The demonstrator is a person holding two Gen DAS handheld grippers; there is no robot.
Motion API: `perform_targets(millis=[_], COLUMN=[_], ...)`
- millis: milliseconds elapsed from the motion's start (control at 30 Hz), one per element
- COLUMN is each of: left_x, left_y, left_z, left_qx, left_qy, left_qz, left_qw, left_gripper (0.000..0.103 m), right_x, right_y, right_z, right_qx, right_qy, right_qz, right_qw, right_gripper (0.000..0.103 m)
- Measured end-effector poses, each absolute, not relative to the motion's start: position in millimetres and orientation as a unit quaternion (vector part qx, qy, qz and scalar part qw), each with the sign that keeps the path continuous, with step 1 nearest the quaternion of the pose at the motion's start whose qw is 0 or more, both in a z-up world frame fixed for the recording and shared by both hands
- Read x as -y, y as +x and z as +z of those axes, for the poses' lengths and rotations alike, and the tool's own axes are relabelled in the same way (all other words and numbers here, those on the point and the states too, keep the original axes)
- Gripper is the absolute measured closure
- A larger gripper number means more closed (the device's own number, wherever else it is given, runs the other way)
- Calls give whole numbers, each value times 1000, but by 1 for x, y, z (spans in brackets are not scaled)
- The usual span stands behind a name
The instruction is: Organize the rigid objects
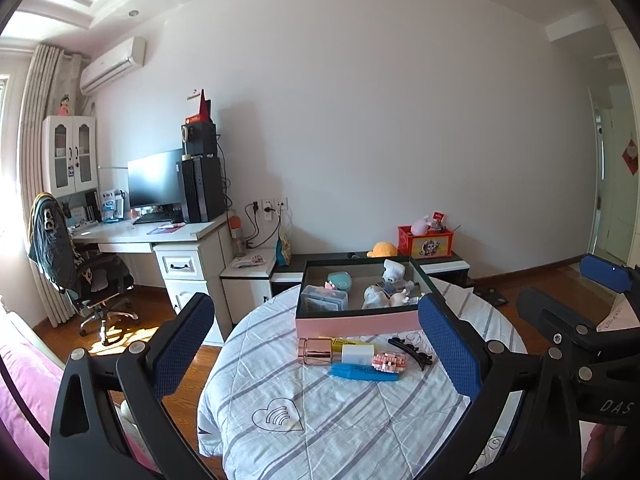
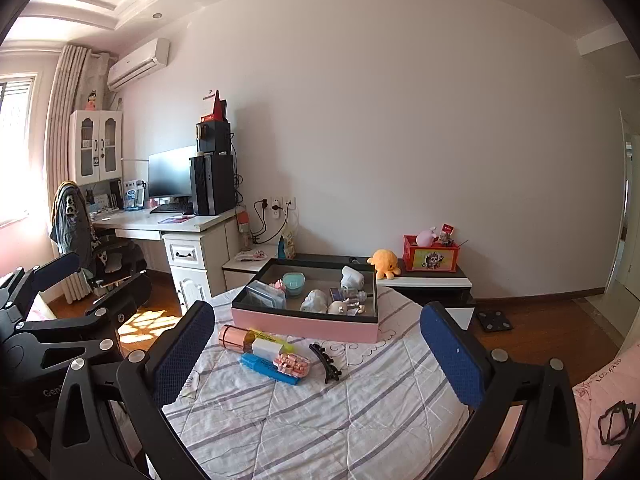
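Observation:
A pink box [image 1: 356,322] [image 2: 304,325] with a dark rim stands on the round table's striped cloth [image 1: 328,412] [image 2: 320,420]; several small items lie inside it. In front of it lie a rose-gold cylinder [image 1: 315,351] [image 2: 232,336], a yellow marker [image 1: 340,343] [image 2: 272,338], a white block [image 1: 357,354] [image 2: 267,349], a blue marker [image 1: 362,372] [image 2: 268,368], a pink brick figure [image 1: 389,361] [image 2: 291,364] and a black hair clip [image 1: 410,351] [image 2: 325,360]. My left gripper [image 1: 316,344] and right gripper [image 2: 316,352] hover open before these, holding nothing.
A white desk [image 1: 160,232] with a monitor and computer tower stands at the back left beside an office chair [image 1: 80,272]. A low cabinet [image 2: 432,280] behind the table carries a red box and an orange plush. Pink bedding [image 2: 604,396] lies at the right.

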State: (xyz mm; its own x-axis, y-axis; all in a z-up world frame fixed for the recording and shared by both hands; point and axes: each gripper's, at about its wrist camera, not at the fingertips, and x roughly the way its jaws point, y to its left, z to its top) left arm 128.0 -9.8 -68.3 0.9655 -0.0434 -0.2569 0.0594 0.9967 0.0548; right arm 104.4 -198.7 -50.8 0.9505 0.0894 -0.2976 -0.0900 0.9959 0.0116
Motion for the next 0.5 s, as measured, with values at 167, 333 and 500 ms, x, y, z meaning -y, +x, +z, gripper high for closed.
perform_targets(millis=[167,333,500], left_x=[11,14,15], left_y=[161,196,229], left_z=[-98,-138,-179], left_qx=[-182,-247,-301], left_qy=[31,29,34], left_qz=[-40,-48,-51], left_qw=[982,967,952], left_gripper=[0,0,0], right_x=[201,203,203], right_y=[133,169,204], right_z=[-80,-120,-159], right_qx=[-196,-252,-303], right_qy=[2,6,8], right_qz=[49,54,62], right_qw=[979,966,951], right_gripper=[0,0,0])
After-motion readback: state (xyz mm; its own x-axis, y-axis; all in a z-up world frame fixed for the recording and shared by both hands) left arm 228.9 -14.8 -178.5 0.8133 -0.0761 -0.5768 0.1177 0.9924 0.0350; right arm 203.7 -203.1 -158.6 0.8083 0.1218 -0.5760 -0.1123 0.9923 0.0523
